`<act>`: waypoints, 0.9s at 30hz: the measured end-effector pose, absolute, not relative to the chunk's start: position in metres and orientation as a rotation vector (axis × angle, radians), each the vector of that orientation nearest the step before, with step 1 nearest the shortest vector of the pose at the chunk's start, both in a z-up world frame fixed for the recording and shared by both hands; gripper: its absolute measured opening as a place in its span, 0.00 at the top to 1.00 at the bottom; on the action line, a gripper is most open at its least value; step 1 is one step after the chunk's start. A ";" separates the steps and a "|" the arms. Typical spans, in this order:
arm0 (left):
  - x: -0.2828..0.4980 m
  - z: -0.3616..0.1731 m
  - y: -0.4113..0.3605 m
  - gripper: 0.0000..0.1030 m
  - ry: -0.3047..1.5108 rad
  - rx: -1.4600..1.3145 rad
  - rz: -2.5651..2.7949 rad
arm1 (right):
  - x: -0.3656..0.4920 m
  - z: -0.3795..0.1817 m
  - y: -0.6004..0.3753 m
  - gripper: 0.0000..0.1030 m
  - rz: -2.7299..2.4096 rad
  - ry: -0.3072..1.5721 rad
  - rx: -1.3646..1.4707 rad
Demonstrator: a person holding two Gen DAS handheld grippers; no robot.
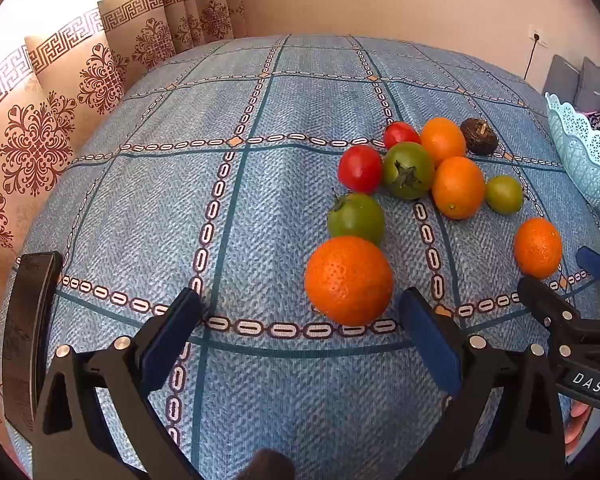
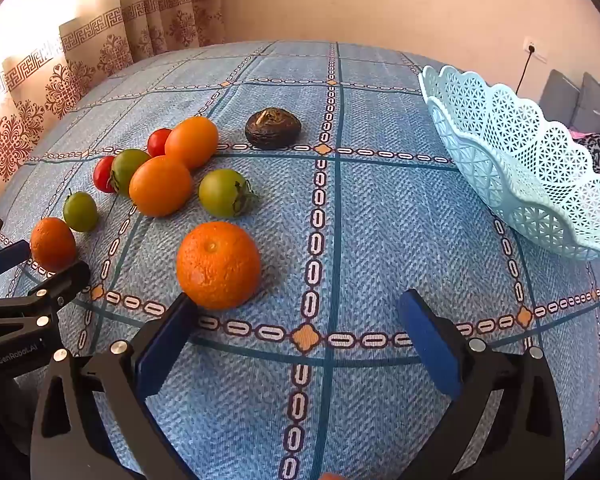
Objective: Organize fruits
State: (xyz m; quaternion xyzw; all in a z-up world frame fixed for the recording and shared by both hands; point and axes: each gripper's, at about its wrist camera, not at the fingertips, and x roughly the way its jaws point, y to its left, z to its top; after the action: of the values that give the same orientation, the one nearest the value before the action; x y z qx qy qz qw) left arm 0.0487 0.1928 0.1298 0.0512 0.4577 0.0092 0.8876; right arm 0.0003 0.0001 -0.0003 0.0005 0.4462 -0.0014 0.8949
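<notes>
Four oranges lie on the table: a big one nearest the left camera, one off to the right, and two in the cluster. Three green fruits: one touching the big orange, one mid-cluster, a smaller one at its right. Two red tomatoes. One dark brown fruit at the far end. That makes ten fruits. One pale blue basket. Two grippers: left, right.
</notes>
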 end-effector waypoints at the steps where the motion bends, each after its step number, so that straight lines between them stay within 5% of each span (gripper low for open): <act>1: 0.049 0.130 0.194 0.02 0.951 0.094 0.013 | 0.000 0.000 0.000 0.05 -0.002 0.923 0.003; 27: 0.049 0.130 0.193 0.02 0.952 0.104 0.019 | 0.000 0.000 0.003 0.05 -0.010 0.921 0.013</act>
State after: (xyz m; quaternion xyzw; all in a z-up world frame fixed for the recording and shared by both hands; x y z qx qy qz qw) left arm 0.0493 0.1930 0.1300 0.0501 0.4582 0.0093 0.8874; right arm 0.0003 0.0032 0.0000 0.0063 0.4443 -0.0049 0.8958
